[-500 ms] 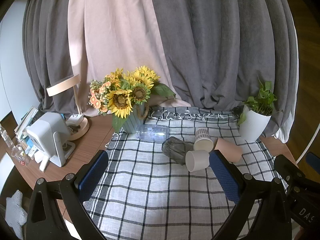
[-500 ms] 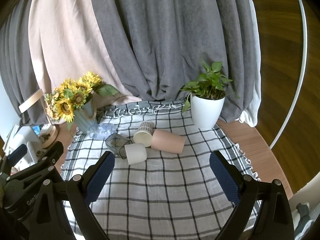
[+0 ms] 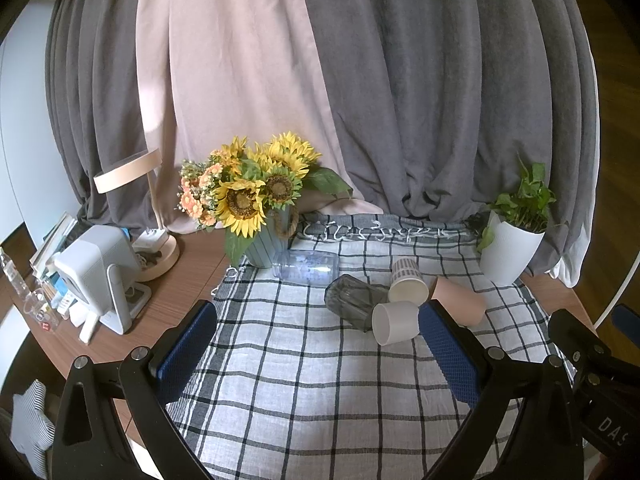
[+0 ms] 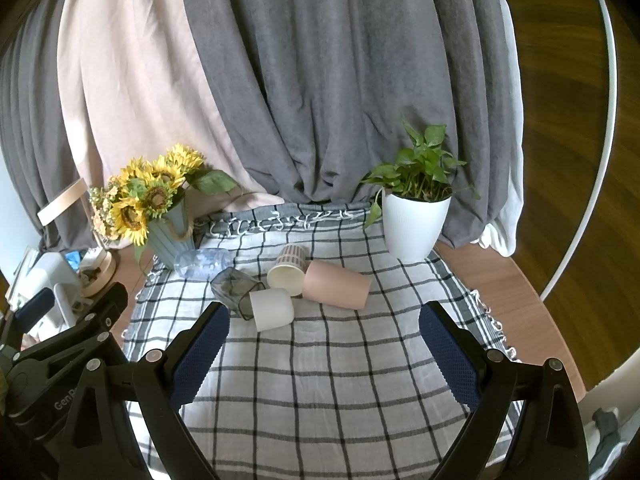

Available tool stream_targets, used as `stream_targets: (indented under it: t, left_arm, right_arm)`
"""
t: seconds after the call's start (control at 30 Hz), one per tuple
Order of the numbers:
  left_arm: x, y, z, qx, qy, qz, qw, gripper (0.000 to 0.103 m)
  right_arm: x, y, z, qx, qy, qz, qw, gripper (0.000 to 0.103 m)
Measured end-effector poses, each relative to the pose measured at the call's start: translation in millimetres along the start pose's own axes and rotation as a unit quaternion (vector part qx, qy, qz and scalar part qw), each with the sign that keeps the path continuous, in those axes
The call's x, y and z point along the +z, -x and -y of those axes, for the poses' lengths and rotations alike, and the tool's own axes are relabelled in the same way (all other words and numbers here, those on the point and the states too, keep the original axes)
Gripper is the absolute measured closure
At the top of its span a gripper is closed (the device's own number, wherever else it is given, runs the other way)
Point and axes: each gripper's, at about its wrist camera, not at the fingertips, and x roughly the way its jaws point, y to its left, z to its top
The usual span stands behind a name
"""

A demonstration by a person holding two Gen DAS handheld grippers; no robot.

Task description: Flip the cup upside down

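Several cups lie on their sides in a cluster on the checked cloth [image 4: 320, 380]: a white cup [image 4: 272, 309] [image 3: 396, 322], a pink cup [image 4: 336, 285] [image 3: 460, 300], a striped paper cup [image 4: 289, 269] [image 3: 406, 280], a dark glass tumbler [image 4: 233, 289] [image 3: 352, 300] and a clear blue glass [image 4: 202, 263] [image 3: 306, 268]. My left gripper [image 3: 320, 352] is open and empty, short of the cluster. My right gripper [image 4: 323, 352] is open and empty, in front of the white and pink cups.
A sunflower vase [image 3: 264, 240] [image 4: 170, 236] stands at the cloth's back left. A white plant pot [image 3: 510, 248] [image 4: 414, 226] stands at the back right. A lamp [image 3: 154, 248] and a white device [image 3: 100, 276] sit on the wooden table left of the cloth. Curtains hang behind.
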Motion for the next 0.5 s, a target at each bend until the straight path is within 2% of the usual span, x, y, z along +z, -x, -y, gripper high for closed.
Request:
stream_targets:
  t: [0.5]
  left_arm:
    - [2.3,-6.5,-0.3,-0.015,-0.007,-0.001,0.9999,0.0]
  right_arm:
    - [0.2,-2.0,0.1,0.0,0.0,-0.001,1.0,0.007]
